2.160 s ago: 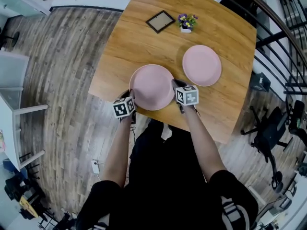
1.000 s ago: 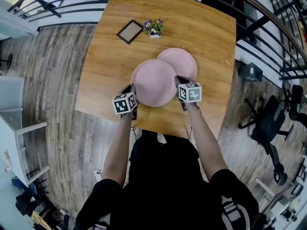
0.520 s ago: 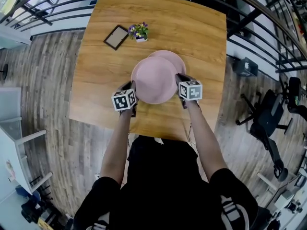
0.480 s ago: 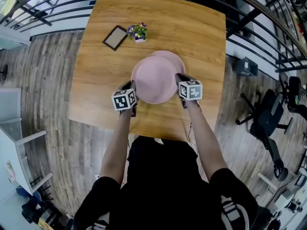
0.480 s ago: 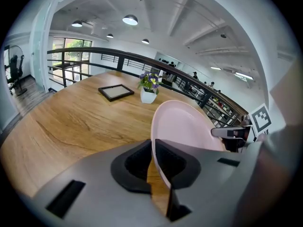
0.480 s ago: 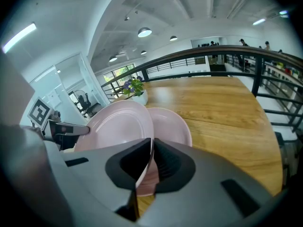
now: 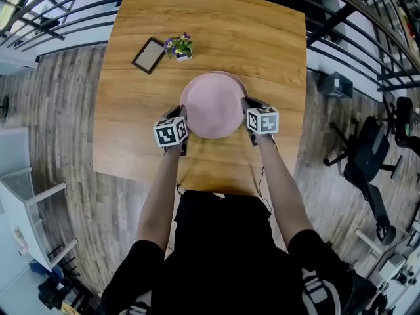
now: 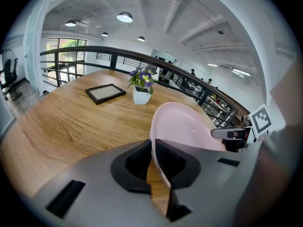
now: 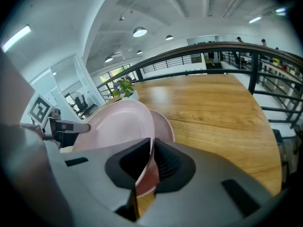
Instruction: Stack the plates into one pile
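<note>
Overhead head view of a wooden table (image 7: 262,38), bordered at the top of the frame by a dark railing (image 7: 79,20), with grey plank floor (image 7: 59,117) at the left.

At frame centre, a pink upper plate (image 7: 213,104), carried between two hand-held grippers. Directly beneath it, a second pink lower plate (image 7: 235,77), showing only as a thin crescent at the upper right edge of the top one. Whether touching or just apart, impossible to tell.

Left gripper (image 7: 182,114) at the plate's left rim, with its marker cube just below. Right gripper (image 7: 245,104) at the right rim, marker cube likewise just below. Bare forearms (image 7: 161,189) reaching up from the bottom of the frame.

In the left gripper view, jaws of the left gripper (image 8: 153,143) closed tight on the thin rim of the upper plate (image 8: 184,124), with the opposite gripper (image 8: 232,134) visible at the far rim.

In the right gripper view, jaws of the right gripper (image 9: 152,143) clamped on the rim of the upper plate (image 9: 120,122), though just now easing very slightly wider, rim between the pads. Lower plate (image 9: 165,124) peeking out behind, flat on the wood.

At upper left of the table, a small white flower pot (image 7: 178,46) with purple blooms, and just left of it a dark picture frame (image 7: 148,56) lying flat.
</note>
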### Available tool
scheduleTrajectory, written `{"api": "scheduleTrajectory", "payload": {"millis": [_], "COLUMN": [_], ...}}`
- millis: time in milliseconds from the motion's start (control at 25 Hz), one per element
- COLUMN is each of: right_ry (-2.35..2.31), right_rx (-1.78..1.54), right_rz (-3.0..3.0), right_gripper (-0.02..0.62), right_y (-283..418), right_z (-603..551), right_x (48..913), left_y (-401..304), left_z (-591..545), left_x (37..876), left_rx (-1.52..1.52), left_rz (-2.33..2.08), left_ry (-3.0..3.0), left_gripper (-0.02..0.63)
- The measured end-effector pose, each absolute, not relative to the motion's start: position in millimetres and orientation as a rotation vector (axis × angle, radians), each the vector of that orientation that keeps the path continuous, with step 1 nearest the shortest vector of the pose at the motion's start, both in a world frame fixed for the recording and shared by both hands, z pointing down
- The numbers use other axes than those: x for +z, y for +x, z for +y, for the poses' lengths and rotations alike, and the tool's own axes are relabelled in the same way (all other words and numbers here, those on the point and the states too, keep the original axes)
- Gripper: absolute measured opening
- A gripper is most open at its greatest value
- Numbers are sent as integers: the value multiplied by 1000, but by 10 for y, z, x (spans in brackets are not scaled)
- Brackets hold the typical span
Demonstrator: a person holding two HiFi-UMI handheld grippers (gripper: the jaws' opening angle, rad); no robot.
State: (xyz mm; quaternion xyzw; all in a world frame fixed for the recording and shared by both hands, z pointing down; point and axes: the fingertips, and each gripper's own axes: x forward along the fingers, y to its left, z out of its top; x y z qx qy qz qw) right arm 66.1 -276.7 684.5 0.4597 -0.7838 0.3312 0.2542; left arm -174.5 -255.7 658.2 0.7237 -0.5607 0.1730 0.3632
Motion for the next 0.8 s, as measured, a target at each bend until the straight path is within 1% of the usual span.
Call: {"api": "scheduleTrajectory", "payload": {"millis": [520,800], "right_ry": [1267,1269], "right_rx": [903,840], "right_rz": [-2086,-2095], "right_gripper": [40,48], "right_y": [792,827], "right_z": [-2856,-2882], "right_x": [7049,7042], "left_y": [-1614,-1569], "left_z": [-2760,-2795], "left_x": [6760,6830], "left_rx": [491,549], "left_rz": [-1411,-1422], "left_ry": [1877,1885], "left_gripper": [41,42]}}
